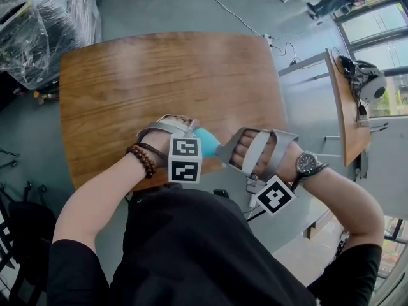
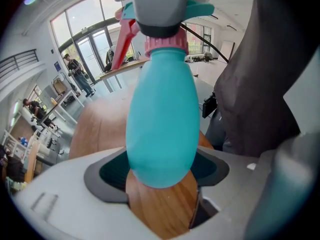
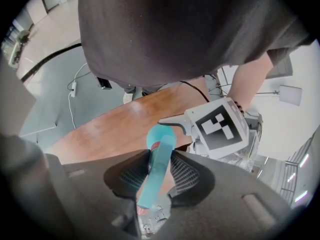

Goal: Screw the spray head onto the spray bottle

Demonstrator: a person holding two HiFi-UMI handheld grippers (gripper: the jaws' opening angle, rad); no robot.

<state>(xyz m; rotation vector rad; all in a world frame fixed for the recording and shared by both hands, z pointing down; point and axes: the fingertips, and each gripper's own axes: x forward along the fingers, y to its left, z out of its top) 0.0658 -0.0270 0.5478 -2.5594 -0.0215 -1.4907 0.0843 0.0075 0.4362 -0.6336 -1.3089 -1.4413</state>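
Spray bottle [image 2: 160, 119] clamped in left jaws

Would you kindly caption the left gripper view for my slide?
Left gripper holding a teal plastic spray bottle by its rounded base.

I hold the spray bottle [image 2: 162, 124], a teal egg-shaped body, by its belly in my left claw [image 2: 160, 173], off the counter [image 1: 159, 75]. The teal spray head [image 3: 152, 184] with pink collar [image 2: 166, 43] sits on its neck, pinched in my right claw [image 3: 157, 176].
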